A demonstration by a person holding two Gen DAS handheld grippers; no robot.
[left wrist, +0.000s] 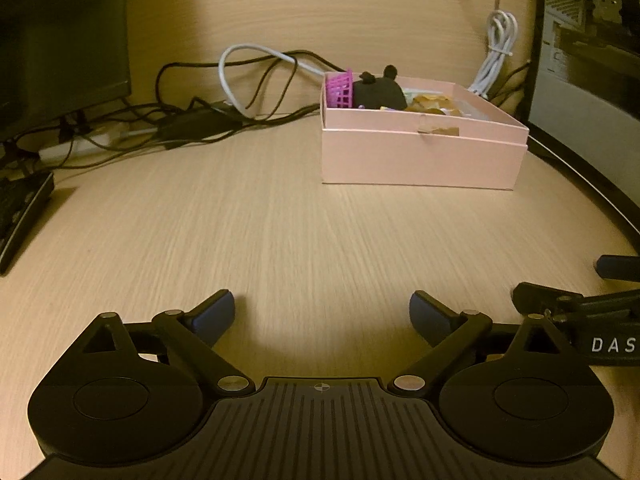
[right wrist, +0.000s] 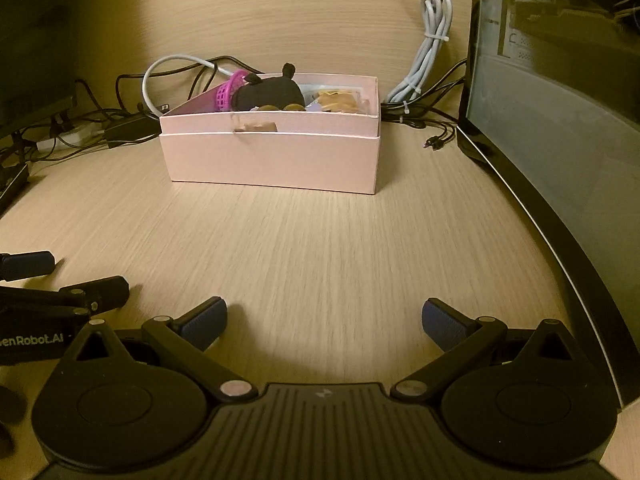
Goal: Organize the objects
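A pink cardboard box (left wrist: 420,156) stands open on the wooden desk, also in the right wrist view (right wrist: 272,160). Inside it lie a magenta plastic basket (left wrist: 341,89) (right wrist: 229,92), a black plush toy (left wrist: 380,90) (right wrist: 272,92) and tan packets (left wrist: 430,105) (right wrist: 336,101). My left gripper (left wrist: 322,314) is open and empty, low over the desk, well short of the box. My right gripper (right wrist: 324,320) is open and empty too, beside the left one. Each shows at the other view's edge.
Tangled black and white cables (left wrist: 240,80) and a power strip (left wrist: 76,146) lie behind the box. A bundled grey cable (right wrist: 428,52) hangs at the back right. A dark monitor (left wrist: 60,40) stands left, a computer case (right wrist: 560,120) right. A keyboard edge (left wrist: 20,216) lies far left.
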